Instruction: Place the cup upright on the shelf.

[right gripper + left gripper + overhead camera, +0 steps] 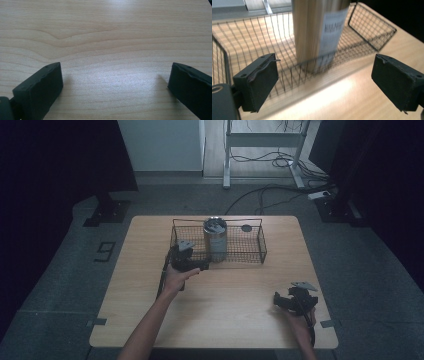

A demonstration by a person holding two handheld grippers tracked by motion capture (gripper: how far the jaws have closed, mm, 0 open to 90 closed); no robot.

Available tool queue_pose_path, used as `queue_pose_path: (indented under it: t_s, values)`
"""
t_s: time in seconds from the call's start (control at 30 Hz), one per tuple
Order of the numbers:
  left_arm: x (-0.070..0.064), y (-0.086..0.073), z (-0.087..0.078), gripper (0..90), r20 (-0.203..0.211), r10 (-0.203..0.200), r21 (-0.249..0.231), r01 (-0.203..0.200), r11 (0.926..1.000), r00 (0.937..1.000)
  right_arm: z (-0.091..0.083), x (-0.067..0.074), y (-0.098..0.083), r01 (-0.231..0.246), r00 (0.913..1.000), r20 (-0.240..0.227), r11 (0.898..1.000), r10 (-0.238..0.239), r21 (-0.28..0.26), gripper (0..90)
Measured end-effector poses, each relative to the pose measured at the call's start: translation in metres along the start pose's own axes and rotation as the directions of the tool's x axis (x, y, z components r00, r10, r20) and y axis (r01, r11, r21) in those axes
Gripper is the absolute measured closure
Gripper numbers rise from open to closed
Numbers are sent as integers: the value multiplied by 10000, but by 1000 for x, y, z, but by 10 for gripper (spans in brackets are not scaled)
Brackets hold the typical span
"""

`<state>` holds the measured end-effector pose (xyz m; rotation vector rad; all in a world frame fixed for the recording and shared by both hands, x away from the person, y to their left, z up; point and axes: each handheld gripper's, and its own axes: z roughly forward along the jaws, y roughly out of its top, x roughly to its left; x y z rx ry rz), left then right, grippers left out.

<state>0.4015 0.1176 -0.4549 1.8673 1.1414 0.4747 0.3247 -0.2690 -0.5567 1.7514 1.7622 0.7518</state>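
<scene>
The steel can (215,239) is standing upright inside the wire basket (250,256) at the far middle of the bench (225,315), long axis vertical, so the placing looks done. The left tongs (196,265) are hanging released just near of it; the right tongs (287,301) are resting released at the near right.

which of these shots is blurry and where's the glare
Left gripper view: the metal tumbler and wire basket are smeared by motion blur, its label unreadable, with a bright glare patch on the table in front. Right gripper view: sharp wood grain, a soft sheen between the jaws. High view: dim and bluish, dark at both sides, but steady.
</scene>
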Motion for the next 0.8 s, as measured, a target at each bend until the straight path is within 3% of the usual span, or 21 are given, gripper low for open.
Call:
queue_pose_path:
  t_s: [0.27, 0.5, 0.67, 0.8]
  values:
    - [1, -40, -26, 86, 258, -120, 191, 115, 9998, 9996, 0, 0, 0, 18, 10000, -1, 10000, -18, 3, 0]
    - [-1, -76, -47, 92, 297, 64, 386, -76, 9992, 9995, 0, 0, 0, 16, 10000, -2, 10000, -16, 3, 0]
    - [-4, -90, -51, 89, 267, 391, 733, -410, 9965, 9989, 0, 0, 0, 17, 10000, -3, 10000, -17, 2, 0]
    - [-3, -94, -52, 90, 252, 421, 803, -440, 9958, 9988, 0, 0, 0, 14, 10000, -2, 10000, -14, 3, 0]
